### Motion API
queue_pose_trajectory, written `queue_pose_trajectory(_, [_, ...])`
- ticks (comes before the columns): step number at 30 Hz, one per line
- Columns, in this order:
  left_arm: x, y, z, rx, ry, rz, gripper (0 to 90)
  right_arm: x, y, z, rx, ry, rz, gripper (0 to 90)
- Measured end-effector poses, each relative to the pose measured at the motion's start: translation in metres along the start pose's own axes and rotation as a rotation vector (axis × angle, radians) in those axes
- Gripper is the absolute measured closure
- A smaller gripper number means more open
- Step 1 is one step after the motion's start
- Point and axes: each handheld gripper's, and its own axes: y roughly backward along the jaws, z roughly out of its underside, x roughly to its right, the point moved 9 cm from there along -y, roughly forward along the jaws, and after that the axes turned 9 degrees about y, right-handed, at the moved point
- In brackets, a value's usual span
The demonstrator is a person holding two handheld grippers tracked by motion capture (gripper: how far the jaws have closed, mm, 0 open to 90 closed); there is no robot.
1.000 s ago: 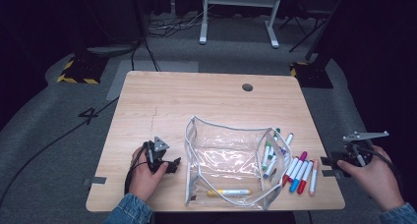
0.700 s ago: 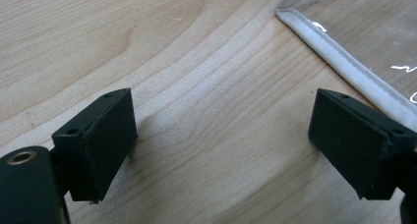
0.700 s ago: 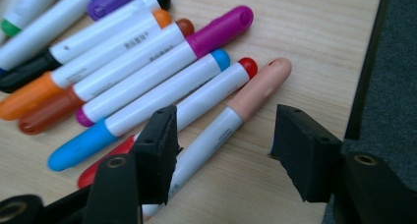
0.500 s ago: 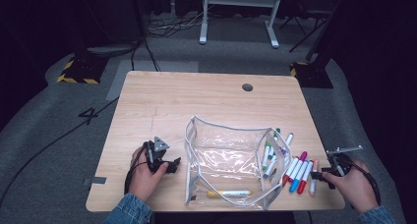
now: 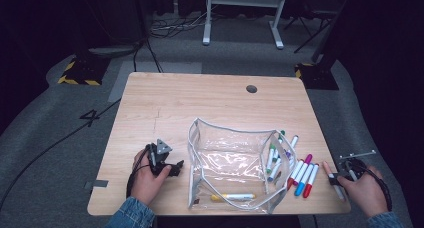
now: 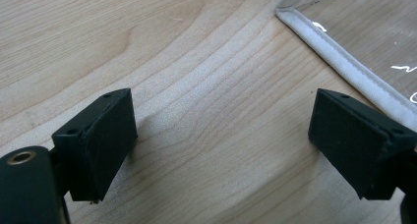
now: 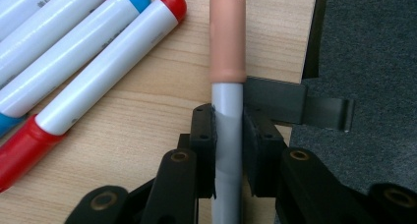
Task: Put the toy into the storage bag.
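Marker with peach cap (image 7: 227, 37) and grey-white barrel sits clamped between the 2 pads of the right tongs (image 7: 228, 140); jaws have just closed onto it, both pads pressing the barrel. Cap end points away from the tongs and lies over the table's (image 5: 200, 103) right edge zone, near the corner. In the high view the same marker (image 5: 330, 175) is at the right tongs (image 5: 334, 180), barrel against the table edge.

Just left of the right tongs: red-capped marker (image 7: 98, 76), then blue-capped marker (image 7: 64, 52), lying side by side on the table. Further left, clear pouch (image 5: 235, 163) holding a yellow marker (image 5: 232, 196).

Left tongs (image 6: 221, 140) wide open, holding nothing, resting on the table; pouch edge (image 6: 344, 62) just beyond its right jaw.
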Motion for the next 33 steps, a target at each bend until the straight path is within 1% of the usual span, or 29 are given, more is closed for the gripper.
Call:
queue_pose_trajectory(1, [0.0,0.0,0.0,0.0,0.0,0.0,11.3,0.0,0.0,0.0,-0.001,0.0,-0.003,76.9])
queue_pose_trajectory(3, [0.0,0.0,0.0,0.001,0.001,0.0,11.3,0.0,0.004,-0.002,0.015,-0.003,-0.015,77.1])
queue_pose_trajectory(6, [0.0,0.0,0.0,0.0,0.0,0.0,11.3,-0.001,0.016,-0.01,0.054,0.005,-0.026,77.1])
queue_pose_trajectory(8, [0.0,0.0,0.0,0.001,0.0,0.0,11.3,-0.004,0.027,-0.016,0.076,0.008,-0.041,77.1])
queue_pose_trajectory(11, [0.0,0.0,0.0,0.0,-0.001,0.0,11.3,-0.01,0.045,-0.027,0.11,0.04,-0.056,77.1])
queue_pose_trajectory(13, [0.0,0.0,0.0,0.0,0.0,0.0,11.3,-0.015,0.057,-0.036,0.143,0.068,-0.061,77.1])
queue_pose_trajectory(14, [0.0,0.0,0.0,0.001,0.0,0.0,11.3,-0.018,0.064,-0.04,0.16,0.087,-0.071,77.1])
queue_pose_trajectory(16, [0.0,0.0,0.0,0.002,0.0,0.0,11.3,-0.026,0.076,-0.049,0.19,0.109,-0.088,77.1])
queue_pose_trajectory(22, [0.0,0.0,0.0,0.0,0.0,0.0,11.3,-0.052,0.11,-0.074,0.241,0.192,-0.12,77.0])
queue_pose_trajectory(25, [0.0,0.0,0.0,0.0,0.0,0.0,11.3,-0.069,0.125,-0.086,0.267,0.237,-0.143,77.1])
queue_pose_trajectory(27, [0.0,0.0,0.0,0.002,0.0,0.0,11.3,-0.082,0.137,-0.096,0.289,0.277,-0.155,77.1])
queue_pose_trajectory(30, [0.0,0.0,0.0,0.0,0.0,0.0,11.3,-0.098,0.152,-0.108,0.323,0.33,-0.173,77.1])
queue_pose_trajectory(31, [0.0,0.0,0.0,0.0,0.0,0.0,11.3,-0.098,0.152,-0.108,0.323,0.33,-0.173,77.1])
queue_pose_trajectory(32, [0.0,0.0,0.0,0.0,0.0,0.0,11.3,-0.111,0.163,-0.117,0.342,0.365,-0.19,77.1])
queue_pose_trajectory(33, [0.0,0.0,0.0,0.0,0.0,0.0,11.3,-0.111,0.163,-0.117,0.342,0.365,-0.19,77.1])
